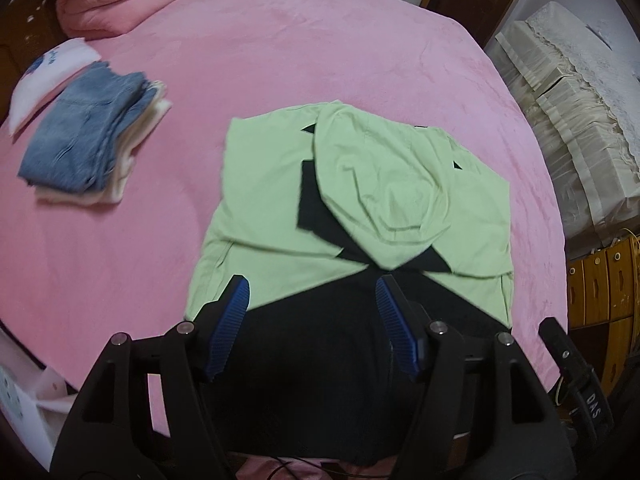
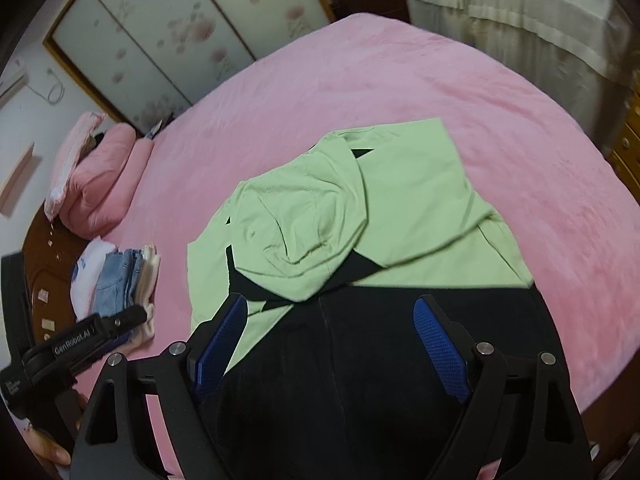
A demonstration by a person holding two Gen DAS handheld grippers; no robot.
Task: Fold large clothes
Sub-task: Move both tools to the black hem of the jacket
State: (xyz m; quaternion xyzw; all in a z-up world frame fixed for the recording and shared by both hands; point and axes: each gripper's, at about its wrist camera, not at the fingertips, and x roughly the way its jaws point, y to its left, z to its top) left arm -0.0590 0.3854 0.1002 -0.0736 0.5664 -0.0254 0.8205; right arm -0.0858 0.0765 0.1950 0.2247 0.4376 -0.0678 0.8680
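Both jaws spread and empty on left gripper (image 1: 312, 312) and right gripper (image 2: 332, 332), above green-and-black garment (image 1: 360, 184) lying partly folded mid-bed (image 1: 320, 40), final folds seemingly left; folded stack (image 1: 88, 140) done aside.

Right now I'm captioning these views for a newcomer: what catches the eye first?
A light green and black garment lies partly folded in the middle of the pink bed. A stack of folded clothes topped with denim sits near the bed's left edge, by a pink quilt.
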